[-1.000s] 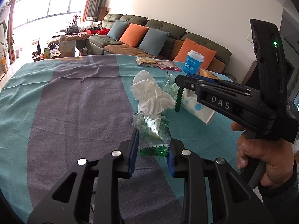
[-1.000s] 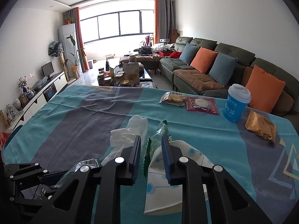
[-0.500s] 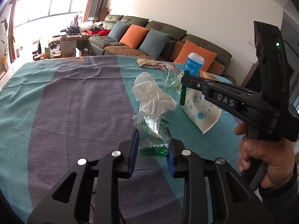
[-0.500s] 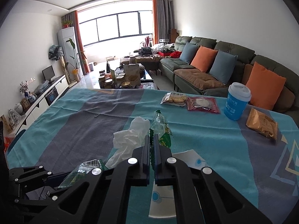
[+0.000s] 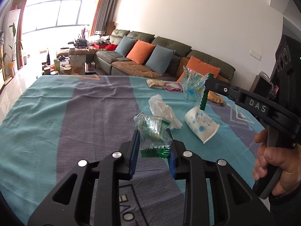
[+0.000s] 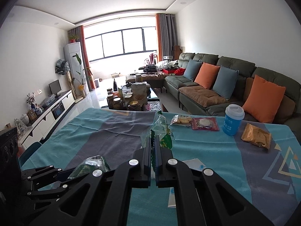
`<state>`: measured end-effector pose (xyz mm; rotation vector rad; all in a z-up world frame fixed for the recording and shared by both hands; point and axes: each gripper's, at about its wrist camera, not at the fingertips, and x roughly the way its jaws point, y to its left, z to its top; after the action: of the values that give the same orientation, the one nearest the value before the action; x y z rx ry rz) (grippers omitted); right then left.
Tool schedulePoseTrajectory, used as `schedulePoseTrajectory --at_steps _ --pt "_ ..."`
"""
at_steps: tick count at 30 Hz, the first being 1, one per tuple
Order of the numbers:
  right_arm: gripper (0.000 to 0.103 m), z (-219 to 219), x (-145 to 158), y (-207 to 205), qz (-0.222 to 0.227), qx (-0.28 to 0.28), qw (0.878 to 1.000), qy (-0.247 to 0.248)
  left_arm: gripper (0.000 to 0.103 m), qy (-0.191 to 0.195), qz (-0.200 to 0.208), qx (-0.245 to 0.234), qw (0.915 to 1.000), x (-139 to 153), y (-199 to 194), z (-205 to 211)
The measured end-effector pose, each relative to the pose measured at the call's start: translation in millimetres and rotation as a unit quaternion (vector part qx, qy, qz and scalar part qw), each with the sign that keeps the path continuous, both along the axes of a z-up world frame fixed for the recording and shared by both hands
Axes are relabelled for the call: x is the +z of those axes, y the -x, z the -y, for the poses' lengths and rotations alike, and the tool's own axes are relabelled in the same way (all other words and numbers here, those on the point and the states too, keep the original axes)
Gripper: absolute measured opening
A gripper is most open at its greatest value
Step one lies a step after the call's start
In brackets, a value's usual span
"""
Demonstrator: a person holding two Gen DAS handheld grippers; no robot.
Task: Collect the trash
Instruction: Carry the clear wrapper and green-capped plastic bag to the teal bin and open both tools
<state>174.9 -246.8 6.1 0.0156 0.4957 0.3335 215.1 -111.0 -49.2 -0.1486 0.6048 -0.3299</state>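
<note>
Left tool (image 5: 153, 150): lower centre of the left wrist view, its blue-padded fingers clamped on a crumpled clear wrapper with green print and a green serrated edge (image 5: 153, 131), held clear of the cloth.
Right tool (image 6: 152, 146): lower centre of its own view, fingers together on a second clear green-printed wrapper (image 6: 160, 130); in the left wrist view the same wrapper (image 5: 193, 87) hangs at upper right, above the bench.
Hand (image 5: 272, 169): right edge of the left wrist view, wrapped round the right tool's grip; the wrist is cut off by the frame.
Bench (image 5: 56, 113): covered by a teal and grey-purple striped cloth.
White crumpled tissue (image 5: 163, 109): centre, partly hidden behind the left wrapper.
White paper cup with blue dots (image 5: 201, 124): lies on its side right of the tissue; in the right wrist view mostly hidden under the tool.
Far edge: blue lidded cup (image 6: 233, 119), biscuit packet (image 6: 181, 121), red-trimmed packet (image 6: 205, 123), orange-brown packet (image 6: 256, 135); their print is too small to read.
</note>
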Motion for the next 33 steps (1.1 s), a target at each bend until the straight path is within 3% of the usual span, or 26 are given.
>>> schedulePoseTrajectory --at_steps 17,24,33 --pt "0.002 -73 25 56 0.029 0.082 0.996 -0.004 0.027 0.008 0.061 0.091 0.9940 39 71 -81" --pt "0.002 -127 29 63 0.031 0.139 0.990 -0.001 0.027 0.006 0.069 0.158 0.9850 43 99 -131" --pt "0.002 -203 36 66 0.032 0.215 0.976 0.001 0.027 -0.003 0.080 0.242 0.9671 48 133 -200"
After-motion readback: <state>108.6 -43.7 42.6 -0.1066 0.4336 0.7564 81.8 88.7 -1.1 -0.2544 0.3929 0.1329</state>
